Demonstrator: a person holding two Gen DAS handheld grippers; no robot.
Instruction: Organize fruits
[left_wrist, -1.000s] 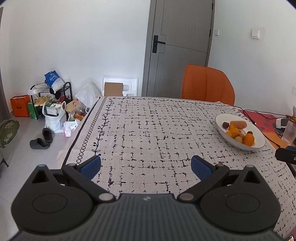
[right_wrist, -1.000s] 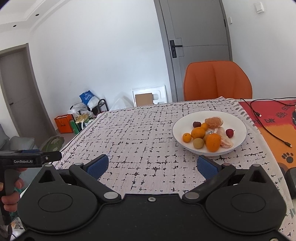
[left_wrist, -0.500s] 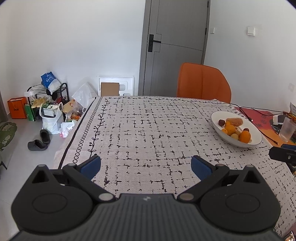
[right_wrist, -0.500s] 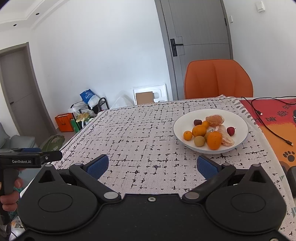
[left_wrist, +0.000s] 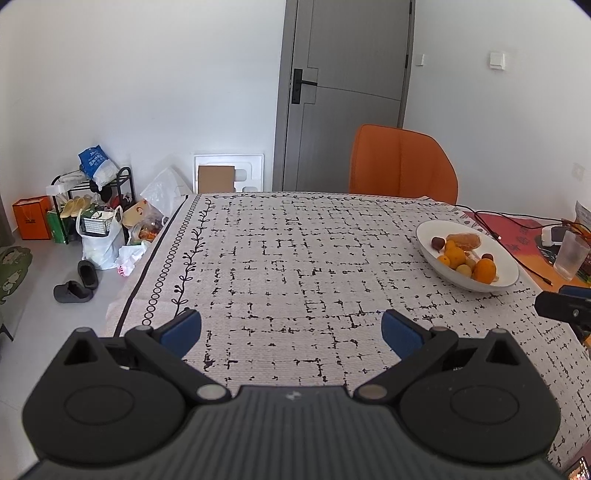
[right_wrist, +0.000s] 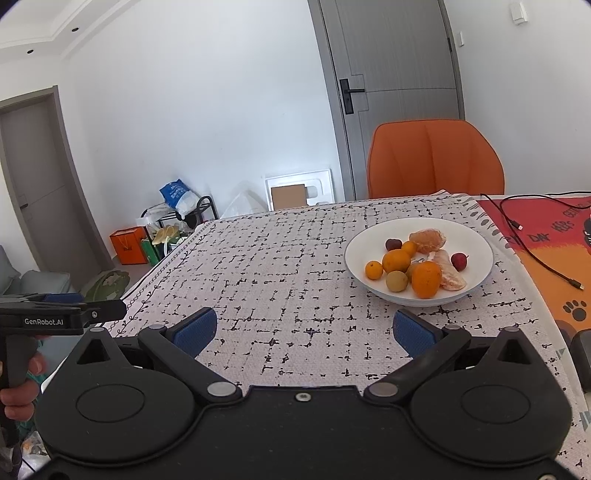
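A white bowl (right_wrist: 476, 236) on the patterned tablecloth holds several fruits: oranges (right_wrist: 426, 279), peeled orange pieces (right_wrist: 428, 240), small red fruits (right_wrist: 459, 261) and a greenish one (right_wrist: 396, 281). The bowl also shows at the right of the left wrist view (left_wrist: 506, 269). My right gripper (right_wrist: 304, 328) is open and empty above the cloth, in front of the bowl. My left gripper (left_wrist: 291, 328) is open and empty over the cloth, left of the bowl.
An orange chair (right_wrist: 436, 158) stands behind the table (left_wrist: 295, 251). A red mat with a black cable (right_wrist: 535, 229) lies right of the bowl. A glass (left_wrist: 570, 258) stands at the far right. Bags and shoes (left_wrist: 92, 236) sit on the floor at left.
Both views shifted slightly: the bowl sits a little lower and nearer in the right wrist view and a little further left in the left wrist view. Both grippers stay open.
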